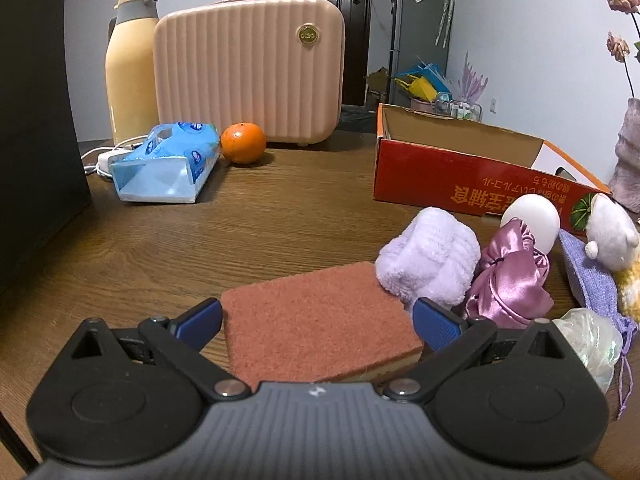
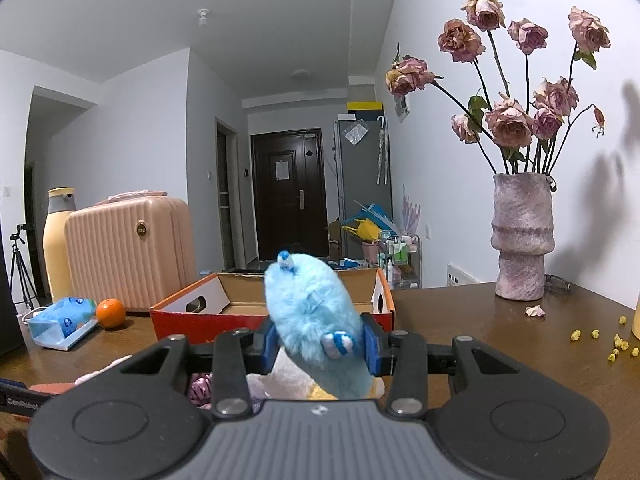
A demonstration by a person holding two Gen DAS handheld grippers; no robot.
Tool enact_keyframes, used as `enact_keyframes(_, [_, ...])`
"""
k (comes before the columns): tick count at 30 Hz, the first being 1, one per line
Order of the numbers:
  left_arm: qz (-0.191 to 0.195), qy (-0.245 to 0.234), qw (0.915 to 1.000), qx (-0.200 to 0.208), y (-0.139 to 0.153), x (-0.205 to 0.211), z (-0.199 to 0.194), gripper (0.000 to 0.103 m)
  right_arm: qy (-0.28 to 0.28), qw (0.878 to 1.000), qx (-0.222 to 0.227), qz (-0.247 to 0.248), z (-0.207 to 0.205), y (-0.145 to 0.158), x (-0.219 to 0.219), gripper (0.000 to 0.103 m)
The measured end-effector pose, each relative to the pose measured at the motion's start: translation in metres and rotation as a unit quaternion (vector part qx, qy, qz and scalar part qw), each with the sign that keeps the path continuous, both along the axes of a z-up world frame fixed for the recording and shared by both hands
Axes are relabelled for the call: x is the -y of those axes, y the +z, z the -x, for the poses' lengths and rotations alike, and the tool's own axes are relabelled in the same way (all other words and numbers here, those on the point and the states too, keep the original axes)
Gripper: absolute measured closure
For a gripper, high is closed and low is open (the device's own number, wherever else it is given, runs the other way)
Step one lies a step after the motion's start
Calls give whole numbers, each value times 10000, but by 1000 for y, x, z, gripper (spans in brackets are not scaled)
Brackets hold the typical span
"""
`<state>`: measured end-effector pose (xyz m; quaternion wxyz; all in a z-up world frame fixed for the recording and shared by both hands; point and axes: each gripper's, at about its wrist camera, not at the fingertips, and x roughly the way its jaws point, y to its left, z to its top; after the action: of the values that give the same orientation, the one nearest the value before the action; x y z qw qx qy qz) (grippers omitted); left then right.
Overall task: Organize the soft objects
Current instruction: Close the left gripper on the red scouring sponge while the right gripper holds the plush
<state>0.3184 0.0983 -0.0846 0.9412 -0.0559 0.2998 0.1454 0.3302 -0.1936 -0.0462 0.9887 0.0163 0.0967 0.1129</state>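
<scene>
A reddish-brown sponge [image 1: 320, 332] lies flat on the wooden table, and my left gripper [image 1: 317, 309] stands open astride it, one blue pad at each side edge. To its right lies a heap of soft things: a lilac fluffy roll [image 1: 430, 258], a pink satin pouch [image 1: 508, 280], a white plush toy [image 1: 612, 236] and a purple knit pouch [image 1: 588, 272]. My right gripper [image 2: 320, 346] is shut on a fluffy light-blue plush toy [image 2: 308, 304], held off the table in front of the open red cardboard box [image 2: 180, 320], which looks empty.
A pink ribbed case [image 1: 248, 68], a cream thermos [image 1: 130, 68], a blue tissue pack [image 1: 168, 164] and an orange [image 1: 243, 143] stand at the far left. A vase of dried roses [image 2: 522, 240] is at the right. A black object [image 1: 36, 120] borders the left.
</scene>
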Motion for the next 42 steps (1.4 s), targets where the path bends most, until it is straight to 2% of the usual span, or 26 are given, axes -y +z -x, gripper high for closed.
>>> enact_keyframes(17, [194, -20, 9998, 52, -1, -5, 5, 0, 28, 10000, -5, -19, 1, 0, 0, 63])
enact_keyframes(19, [238, 7, 9996, 180, 2, -5, 8, 0, 22, 10000, -21, -14, 0, 0, 0, 63])
enact_keyframes(22, [99, 82, 9993, 350, 7, 1, 11, 0, 18, 10000, -50, 8, -1, -1, -1, 63])
enact_keyframes(25, [170, 155, 9996, 188, 5, 5, 3, 0, 18, 10000, -53, 13, -1, -1, -1, 63])
enact_keyframes(28, [-98, 368, 9993, 22, 1, 11, -3, 0, 29, 10000, -65, 9, -1, -1, -2, 63])
enact_keyframes(33, [13, 567, 9984, -49, -3, 2, -4, 0, 40, 10000, -58, -11, -1, -1, -1, 63])
enact_keyframes(42, [433, 542, 9976, -66, -6, -10, -1, 0, 84, 9999, -19, -53, 0, 0, 0, 63])
